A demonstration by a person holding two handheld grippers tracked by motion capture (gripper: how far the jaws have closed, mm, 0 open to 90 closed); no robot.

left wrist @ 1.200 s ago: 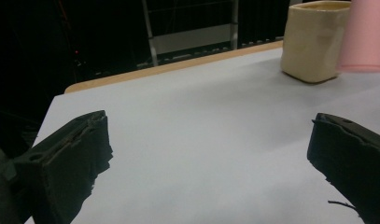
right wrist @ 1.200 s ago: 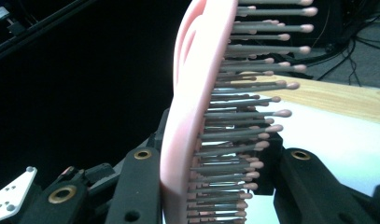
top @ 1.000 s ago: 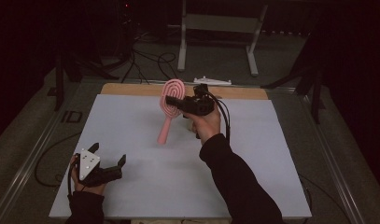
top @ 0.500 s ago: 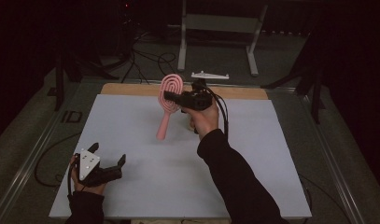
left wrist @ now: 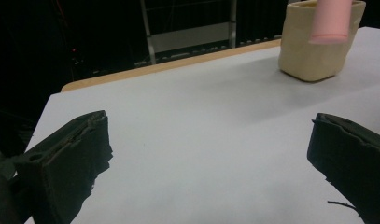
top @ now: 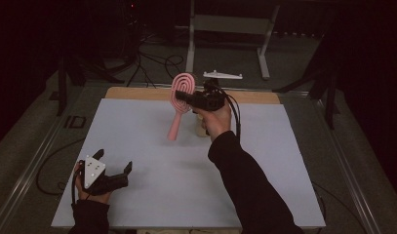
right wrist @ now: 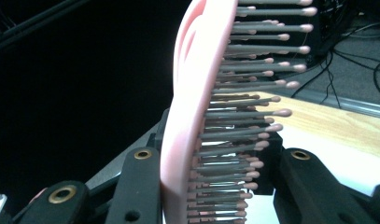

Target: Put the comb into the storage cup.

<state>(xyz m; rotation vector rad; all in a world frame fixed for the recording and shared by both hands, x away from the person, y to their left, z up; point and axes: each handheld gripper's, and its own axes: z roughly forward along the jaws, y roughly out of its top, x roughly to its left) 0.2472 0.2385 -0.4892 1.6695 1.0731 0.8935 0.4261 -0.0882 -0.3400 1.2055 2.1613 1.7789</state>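
Where the white table (top: 152, 146) ends, cables (top: 152, 63) cross dark floor (top: 293, 63).

At the far middle of the white table (top: 152, 146), our right gripper (top: 184, 97) holds a pink hairbrush (top: 179, 100) by its oval head, jaws clamped across it, the handle hanging down and slightly toward us, its tip clear of the tabletop. Just beside the handle, partly behind our right hand (top: 214, 119), a small cream container (top: 202, 129) stands on the surface. Our dark sleeve (top: 249, 190) runs from the bottom edge up to that hand. At the near left corner, our left gripper (top: 113, 168) rests low over the table with its jaws spread and nothing between them, well apart from the brush. A white bracket (top: 223, 75) lies on the floor beyond the table's wooden far edge.
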